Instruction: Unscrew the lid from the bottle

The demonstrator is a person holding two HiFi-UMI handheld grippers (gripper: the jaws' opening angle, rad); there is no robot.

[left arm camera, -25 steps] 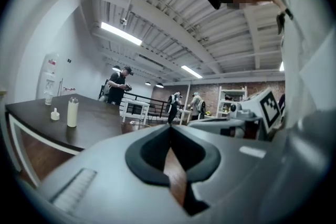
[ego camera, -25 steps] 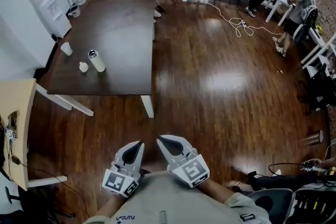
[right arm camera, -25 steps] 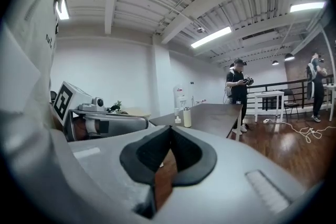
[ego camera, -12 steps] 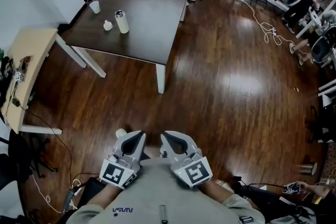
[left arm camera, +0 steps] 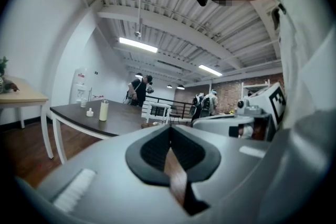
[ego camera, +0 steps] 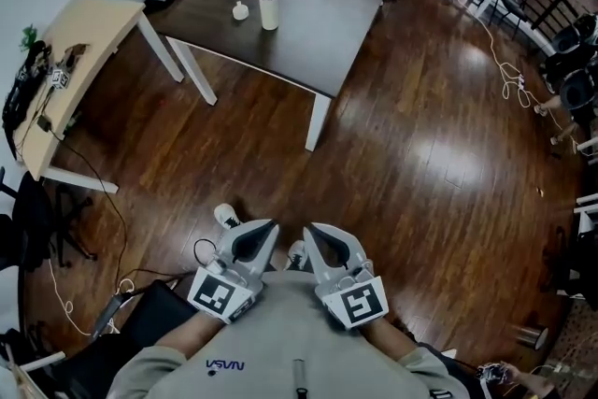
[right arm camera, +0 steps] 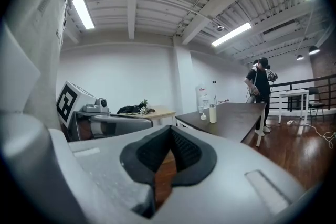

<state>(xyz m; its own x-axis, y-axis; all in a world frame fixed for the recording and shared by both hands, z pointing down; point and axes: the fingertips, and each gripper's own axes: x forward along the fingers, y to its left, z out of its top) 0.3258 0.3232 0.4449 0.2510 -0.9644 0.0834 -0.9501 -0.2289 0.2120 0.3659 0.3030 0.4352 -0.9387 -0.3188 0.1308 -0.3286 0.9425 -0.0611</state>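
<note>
Dark-brown plank floor (ego camera: 420, 154): wood, glossy where I catch the glare.
Dark-brown rectangular table (ego camera: 327, 14): wood, matt top (legs painted white).
Grey left gripper (left arm camera: 169, 131): matt plastic shell, ribbed black pads (left arm camera: 152, 152).

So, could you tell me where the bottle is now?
In the head view, the bottle stands on the dark table, upper left of centre, beside a small white object.

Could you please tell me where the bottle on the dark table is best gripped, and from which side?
Probably the bottle by its straight cream body, mid-height, coming level from the table's near edge: it stands upright, and a small white object stands close beside it. That leaves the top free.
</note>
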